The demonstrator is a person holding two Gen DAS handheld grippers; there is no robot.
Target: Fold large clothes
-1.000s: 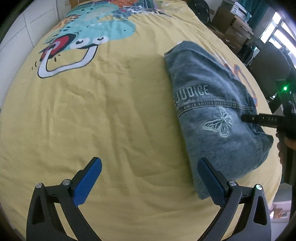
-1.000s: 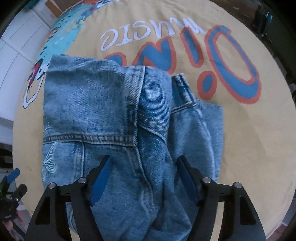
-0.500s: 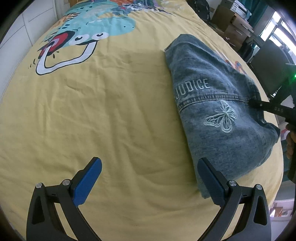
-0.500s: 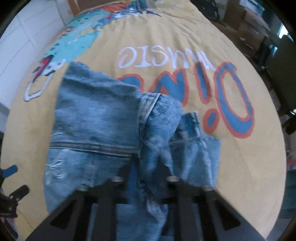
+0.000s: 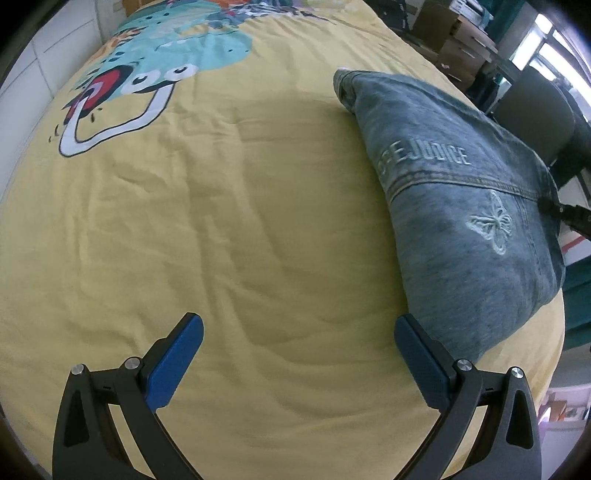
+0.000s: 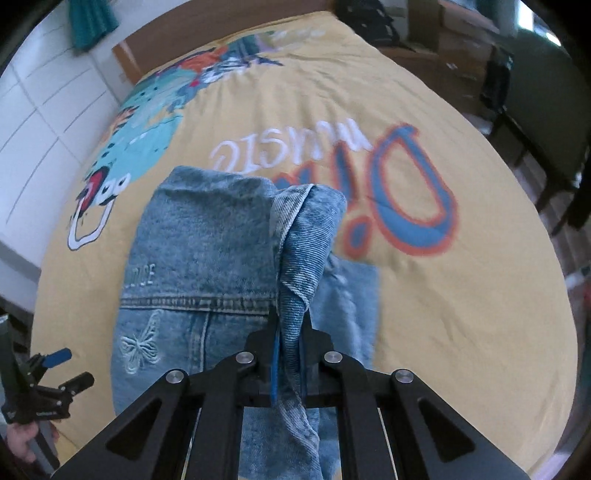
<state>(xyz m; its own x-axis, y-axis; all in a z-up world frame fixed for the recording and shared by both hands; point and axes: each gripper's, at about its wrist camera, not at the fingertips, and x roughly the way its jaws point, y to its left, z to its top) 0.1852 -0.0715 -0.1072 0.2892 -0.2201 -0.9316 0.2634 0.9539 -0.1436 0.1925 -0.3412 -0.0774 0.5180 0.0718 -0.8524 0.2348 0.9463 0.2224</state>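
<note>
A blue denim jacket [image 5: 461,206], with white lettering and an embroidered butterfly, lies partly folded on the yellow printed bedspread [image 5: 221,221]. It also shows in the right wrist view [image 6: 207,266]. My right gripper [image 6: 290,332] is shut on a fold of the jacket's denim and holds that strip raised above the rest. Its tip shows at the jacket's right edge in the left wrist view [image 5: 569,214]. My left gripper [image 5: 297,354] is open and empty above bare bedspread, its right finger beside the jacket's near corner. It shows small at the lower left in the right wrist view [image 6: 55,373].
The bed fills both views, with a cartoon print [image 5: 147,85] at the far end and large lettering [image 6: 399,184] beside the jacket. A dark chair [image 5: 535,110] and cardboard boxes [image 5: 454,33] stand past the bed's right edge. A white wall [image 6: 44,122] runs along the left.
My right gripper closed on a fold of the denim and lifted it up. The jacket's right side rose. My left gripper stayed open and shifted only slightly.
</note>
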